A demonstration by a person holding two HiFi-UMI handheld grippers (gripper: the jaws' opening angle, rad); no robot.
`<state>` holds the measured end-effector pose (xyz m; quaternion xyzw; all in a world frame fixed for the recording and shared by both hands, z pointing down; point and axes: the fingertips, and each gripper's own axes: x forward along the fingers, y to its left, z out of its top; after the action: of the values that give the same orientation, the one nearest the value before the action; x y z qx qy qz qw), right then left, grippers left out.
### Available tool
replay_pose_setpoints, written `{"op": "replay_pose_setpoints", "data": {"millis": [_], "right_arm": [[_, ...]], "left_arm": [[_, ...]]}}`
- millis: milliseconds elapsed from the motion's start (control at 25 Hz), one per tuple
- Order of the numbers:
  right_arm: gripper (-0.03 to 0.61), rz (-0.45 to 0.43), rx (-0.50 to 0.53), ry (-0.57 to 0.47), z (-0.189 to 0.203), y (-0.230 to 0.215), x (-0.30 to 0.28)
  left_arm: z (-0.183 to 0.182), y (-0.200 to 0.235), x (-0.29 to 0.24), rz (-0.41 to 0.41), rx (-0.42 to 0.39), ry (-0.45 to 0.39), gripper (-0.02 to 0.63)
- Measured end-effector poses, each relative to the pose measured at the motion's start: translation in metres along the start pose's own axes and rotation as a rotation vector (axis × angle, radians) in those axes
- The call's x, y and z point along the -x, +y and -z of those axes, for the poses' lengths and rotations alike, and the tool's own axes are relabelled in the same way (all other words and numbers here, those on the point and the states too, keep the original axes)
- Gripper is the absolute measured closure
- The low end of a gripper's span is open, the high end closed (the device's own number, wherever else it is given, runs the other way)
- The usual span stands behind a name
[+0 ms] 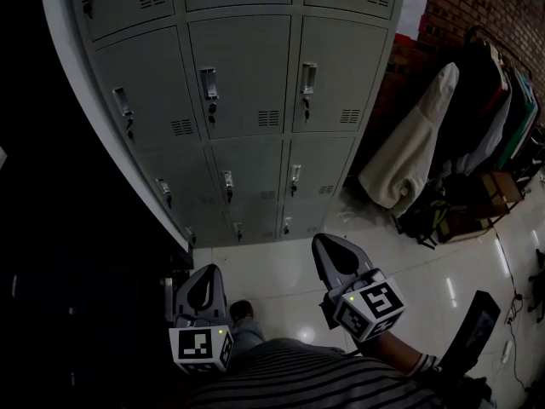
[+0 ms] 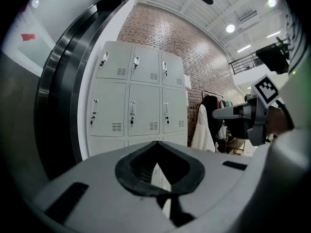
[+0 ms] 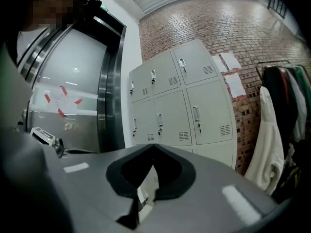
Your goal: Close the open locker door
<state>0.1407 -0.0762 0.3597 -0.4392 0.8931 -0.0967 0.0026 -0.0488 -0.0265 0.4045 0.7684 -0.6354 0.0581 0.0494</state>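
A bank of grey lockers (image 1: 247,75) stands ahead, and every door I can see on it lies flush; I see none standing open. Each door has a small handle with a key, such as this handle (image 1: 209,83). My left gripper (image 1: 207,271) is low at the bottom left, well short of the lockers, its jaws together with nothing between them. My right gripper (image 1: 324,241) is beside it, a little farther forward, also shut and empty. The left gripper view shows the lockers (image 2: 141,106) and the right gripper (image 2: 216,113). The right gripper view shows the lockers (image 3: 180,106) too.
A clothes rack with a white coat (image 1: 413,143) and dark garments stands right of the lockers against a brick wall (image 1: 464,7). Bags (image 1: 443,216) lie under it. A dark curved metal frame (image 1: 77,100) borders the lockers on the left. The floor (image 1: 272,267) is glossy white tile.
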Motion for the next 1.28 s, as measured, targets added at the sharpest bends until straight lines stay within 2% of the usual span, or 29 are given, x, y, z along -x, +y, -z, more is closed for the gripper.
{"op": "replay_pose_setpoints", "data": {"millis": [200, 440, 960, 1280], "right_arm": [[0.577, -0.008, -0.014, -0.013, 0.002, 0.019, 0.040], [0.578, 0.003, -0.020, -0.015, 0.007, 0.038, 0.058], [0.578, -0.039, -0.005, 0.030, 0.014, 0.109, 0.033], [0.578, -0.036, 0.006, 0.056, 0.023, 0.121, 0.027]], "left_arm": [[-0.004, -0.019, 0.040, -0.013, -0.021, -0.013, 0.609], [-0.005, -0.024, 0.066, 0.002, -0.040, 0.006, 0.609], [-0.006, 0.014, 0.097, 0.035, -0.028, 0.001, 0.609], [-0.003, 0.023, 0.098, 0.052, -0.037, -0.023, 0.609]]}}
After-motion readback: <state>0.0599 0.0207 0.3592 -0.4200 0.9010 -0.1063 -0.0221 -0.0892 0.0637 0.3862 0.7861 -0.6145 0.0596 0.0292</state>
